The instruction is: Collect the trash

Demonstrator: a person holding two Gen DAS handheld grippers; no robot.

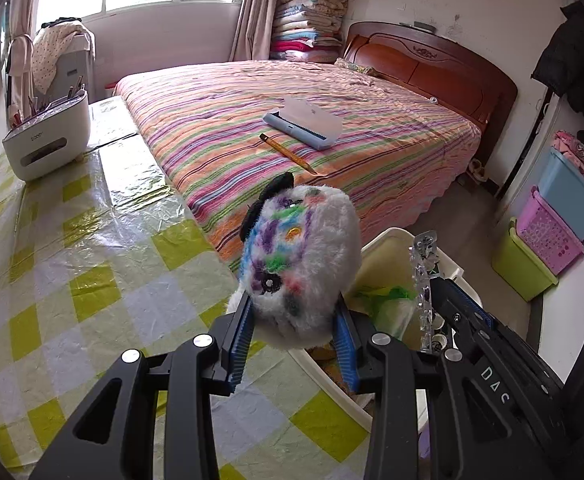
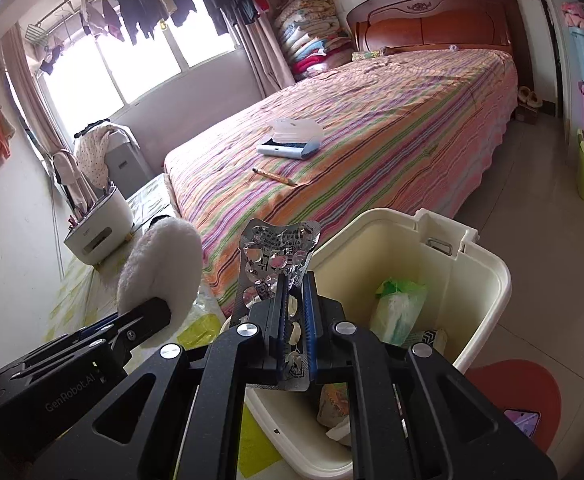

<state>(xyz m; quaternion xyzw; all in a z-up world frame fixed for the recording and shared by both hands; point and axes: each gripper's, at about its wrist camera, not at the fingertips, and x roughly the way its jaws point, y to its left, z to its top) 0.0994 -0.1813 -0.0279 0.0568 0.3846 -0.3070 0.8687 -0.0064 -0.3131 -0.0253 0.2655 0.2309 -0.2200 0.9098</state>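
— What have you got, and where is it?

— Two things. My right gripper point(image 2: 294, 312) is clamped flat on a silvery blister pack point(image 2: 277, 252) — the foil sheet stands up between the blue pads, just above the near left rim of the cream bin point(image 2: 488, 268). My left gripper point(image 1: 296, 330) squeezes a white plush toy point(image 1: 298, 264) daubed with purple, green and blue; its pads press into the fur on both sides.

— And the toy sits where?

— Held over the near edge of the checked tablecloth point(image 1: 71, 272), just left of the bin. From the right wrist I see its white back point(image 2: 159, 264) beside the pack.

— What's in the bin?

— A green-and-white crumpled wrapper point(image 2: 400, 312) and more paper scraps below it.

— Farther off?

— The striped bed point(image 1: 372, 152), with a pencil point(image 1: 287, 152) and a light blue case point(image 1: 304, 124) lying on it, near each other but apart. Far left on the table, a white holder of pens point(image 1: 47, 140).
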